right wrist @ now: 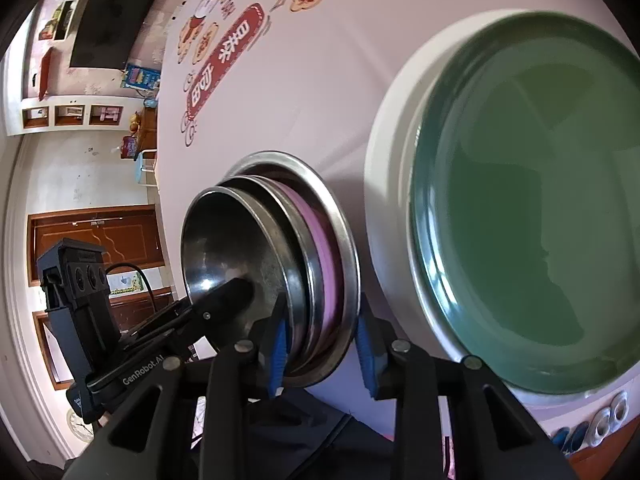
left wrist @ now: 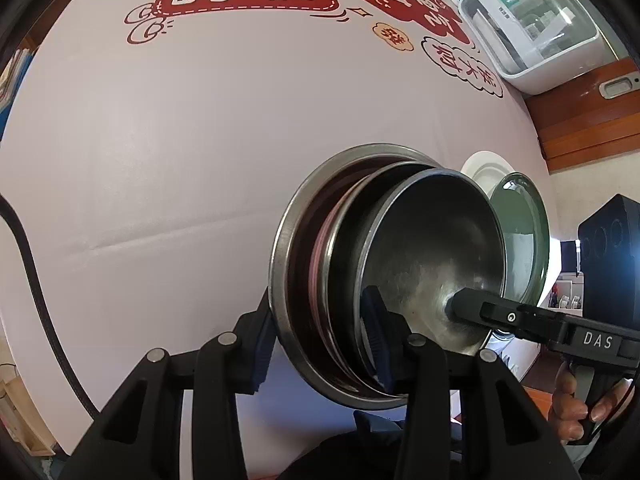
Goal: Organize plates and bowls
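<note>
Steel bowls nested in a stack point(left wrist: 360, 280) sit low and right of centre in my left wrist view, on the white tablecloth printed with red characters point(left wrist: 180, 140). A pink rim point(right wrist: 320, 256) shows between the metal ones in the stack. My left gripper point(left wrist: 320, 344) straddles the stack's near edge, one blue pad point(left wrist: 264, 344) outside the wide outermost rim, the other inside the bowls; I cannot tell whether the pads press. My right gripper point(right wrist: 324, 352) brackets the same stack from the opposite side, at lower centre of its own view, its jaws narrow, with contact likewise unclear. To the right in that view, a green round plate point(right wrist: 532, 216) rests on a white plate point(right wrist: 388, 160), just beside the stack. At upper right of the left view stands a white lidded appliance point(left wrist: 532, 28).
</note>
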A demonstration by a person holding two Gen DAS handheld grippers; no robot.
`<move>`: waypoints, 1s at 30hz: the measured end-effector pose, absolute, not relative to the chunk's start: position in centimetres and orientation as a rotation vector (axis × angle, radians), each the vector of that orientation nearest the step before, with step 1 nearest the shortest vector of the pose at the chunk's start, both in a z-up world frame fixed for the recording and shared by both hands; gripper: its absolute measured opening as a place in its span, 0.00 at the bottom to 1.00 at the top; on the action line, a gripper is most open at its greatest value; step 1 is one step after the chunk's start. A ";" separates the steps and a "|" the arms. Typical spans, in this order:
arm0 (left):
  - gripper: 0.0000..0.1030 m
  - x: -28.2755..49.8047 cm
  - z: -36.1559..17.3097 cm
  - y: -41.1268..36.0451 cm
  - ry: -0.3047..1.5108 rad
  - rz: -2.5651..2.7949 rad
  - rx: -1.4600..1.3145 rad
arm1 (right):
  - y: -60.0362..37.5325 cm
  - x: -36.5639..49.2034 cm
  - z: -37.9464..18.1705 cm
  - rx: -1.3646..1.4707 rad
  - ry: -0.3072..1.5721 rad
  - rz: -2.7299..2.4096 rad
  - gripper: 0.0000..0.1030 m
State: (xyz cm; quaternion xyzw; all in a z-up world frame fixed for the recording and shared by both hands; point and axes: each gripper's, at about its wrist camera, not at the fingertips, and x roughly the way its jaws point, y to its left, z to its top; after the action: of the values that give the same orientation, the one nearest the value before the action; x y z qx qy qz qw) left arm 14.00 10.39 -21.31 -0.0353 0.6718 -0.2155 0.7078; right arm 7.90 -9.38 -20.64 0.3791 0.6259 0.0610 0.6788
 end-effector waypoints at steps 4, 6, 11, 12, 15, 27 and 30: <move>0.39 13.8 -20.1 10.4 1.443 -0.473 -0.052 | -9.1 8.0 -20.0 0.838 1.384 0.164 0.28; 0.39 13.6 -19.4 10.5 1.419 -0.473 -0.050 | -9.1 7.9 -19.6 0.830 1.369 0.176 0.28; 0.39 12.9 -17.8 10.7 1.365 -0.467 -0.046 | -9.3 7.7 -18.3 0.813 1.322 0.201 0.28; 0.40 12.6 -17.3 10.6 1.351 -0.466 -0.044 | -9.4 7.6 -18.1 0.807 1.314 0.204 0.28; 0.40 11.8 -16.3 10.3 1.314 -0.472 -0.027 | -9.8 7.3 -17.1 0.781 1.281 0.213 0.28; 0.41 8.1 -12.7 7.6 1.162 -0.511 -0.056 | -12.3 4.8 -13.9 0.668 1.169 0.228 0.28; 0.42 7.3 -12.2 6.6 1.136 -0.525 -0.060 | -13.2 4.1 -13.4 0.650 1.148 0.223 0.28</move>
State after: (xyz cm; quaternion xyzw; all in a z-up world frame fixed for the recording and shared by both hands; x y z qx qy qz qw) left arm 7.27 6.57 -12.17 -0.0283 0.5315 -0.2458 0.8101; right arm 4.13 -13.23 -13.38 0.3012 0.5321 0.1034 0.7845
